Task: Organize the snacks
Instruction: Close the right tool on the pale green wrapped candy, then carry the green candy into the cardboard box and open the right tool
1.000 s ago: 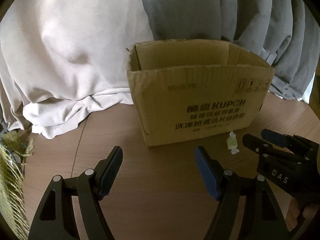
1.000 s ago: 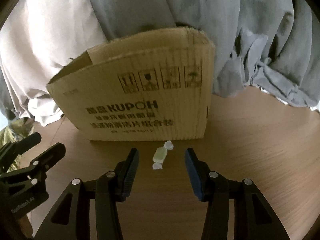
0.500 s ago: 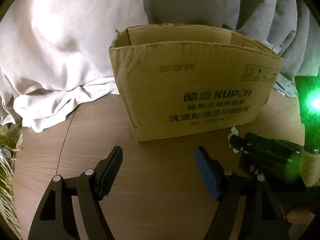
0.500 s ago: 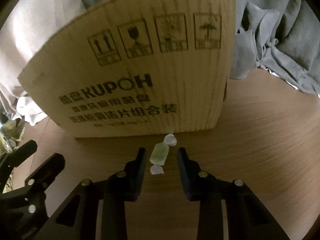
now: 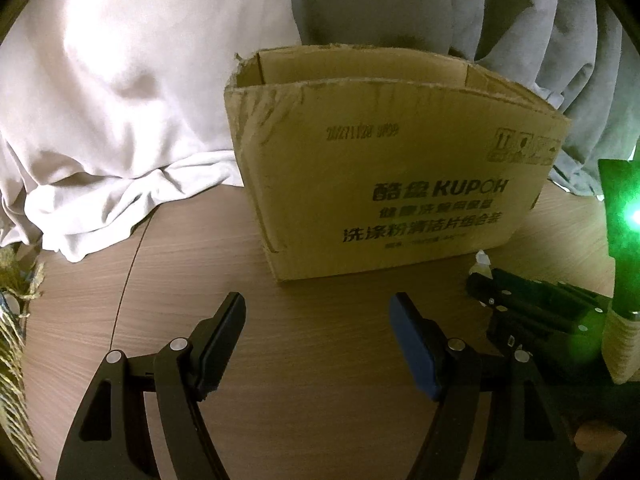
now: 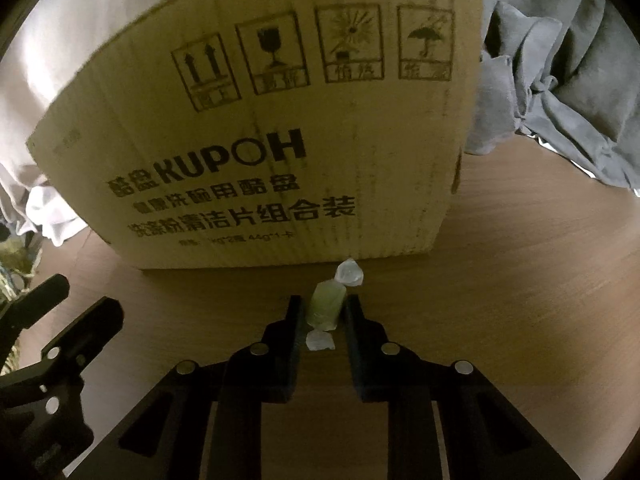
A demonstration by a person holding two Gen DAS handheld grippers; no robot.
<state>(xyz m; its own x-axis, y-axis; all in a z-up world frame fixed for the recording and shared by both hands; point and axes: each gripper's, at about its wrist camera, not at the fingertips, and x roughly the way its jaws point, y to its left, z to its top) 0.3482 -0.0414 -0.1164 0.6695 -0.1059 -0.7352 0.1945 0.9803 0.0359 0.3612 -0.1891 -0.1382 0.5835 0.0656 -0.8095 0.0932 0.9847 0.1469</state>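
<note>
Left gripper [image 5: 318, 342] hangs over bare bench [image 5: 320, 360] with its jaws spread wide and nothing between them; it sits in front of the near left corner of the cardboard box [image 5: 384, 184]. Off to its right, in the left wrist view, the right gripper [image 5: 478, 286] shows as a dark, low shape with its tips down by the foot of the box's near wall.

In the right wrist view the right gripper [image 6: 322, 314] is closed on the candy [image 6: 326, 306], a pale green sweet in a clear twisted wrapper. Its pads [image 6: 294, 320] press the sweet's two long sides. The candy lies on the bench just in front of the box's near wall, toward that wall's right end, so the right hand is the one at it while the left stands well apart.

The candy's long axis runs near to far, along the line of the gripper's fingers, leaning a little to the right as it goes away. One twisted end pokes out near, between the fingers; the other points far and slightly right, almost at the base of the box.

Judging from this, the next move is a lift straight up, then far over the box's open top, which stands well above the candy.
</note>
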